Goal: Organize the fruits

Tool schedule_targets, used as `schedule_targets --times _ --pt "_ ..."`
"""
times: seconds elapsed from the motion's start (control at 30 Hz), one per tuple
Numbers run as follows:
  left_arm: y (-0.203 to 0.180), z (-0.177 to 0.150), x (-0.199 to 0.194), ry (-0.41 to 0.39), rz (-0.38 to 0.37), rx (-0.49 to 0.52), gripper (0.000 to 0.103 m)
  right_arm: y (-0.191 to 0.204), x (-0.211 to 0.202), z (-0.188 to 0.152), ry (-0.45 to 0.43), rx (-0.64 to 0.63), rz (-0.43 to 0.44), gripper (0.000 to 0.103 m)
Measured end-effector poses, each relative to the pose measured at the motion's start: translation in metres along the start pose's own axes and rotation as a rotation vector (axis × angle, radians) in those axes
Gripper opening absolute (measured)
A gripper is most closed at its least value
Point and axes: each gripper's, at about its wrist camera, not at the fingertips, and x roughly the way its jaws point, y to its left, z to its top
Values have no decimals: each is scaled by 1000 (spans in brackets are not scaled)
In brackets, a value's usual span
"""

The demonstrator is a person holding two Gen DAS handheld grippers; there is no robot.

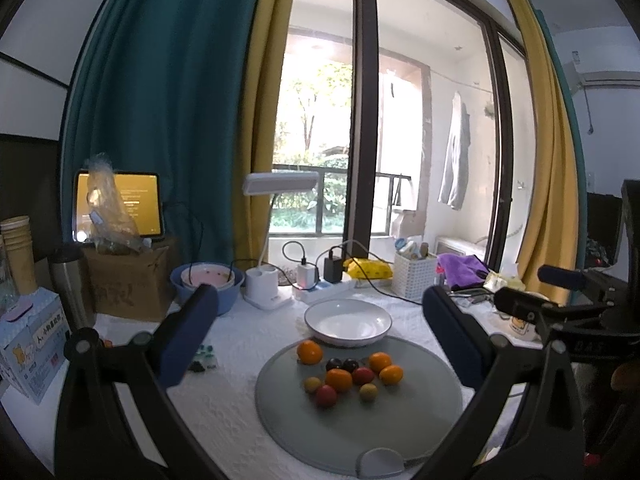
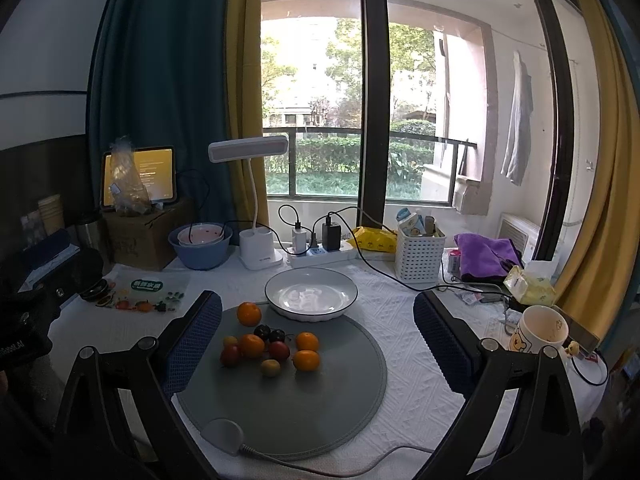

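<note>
Little can be read. At the left edge of the counter, the pale blue cardboard tissue box (image 1: 30, 344) carries a line of Chinese characters beside a cartoon bear; only "小" can be made out with any confidence. On the clear plastic fruit-printed bag (image 2: 146, 292) lying flat near the counter's left side, a green rounded label holds white Chinese characters too small to read. The yellow-lit tablet screen (image 2: 154, 174) on the brown cardboard box at the back left corner shows lines of white text, illegible. The black device (image 2: 20, 344) at the left edge bears pale lettering, cut off and unreadable.
</note>
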Motion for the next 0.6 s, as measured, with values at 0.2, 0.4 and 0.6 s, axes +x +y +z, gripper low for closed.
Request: schedule_targets --times 0.2,0.4,0.6 --pt "0 0 -1 0 -12 1 103 0 0 0 2 0 2 99" --pt "-1 0 -1 0 -12 0 103 1 1 0 5 2 3 99" --pt "0 2 -2 1 -5 -7 103 0 1 0 5 1 3 99"
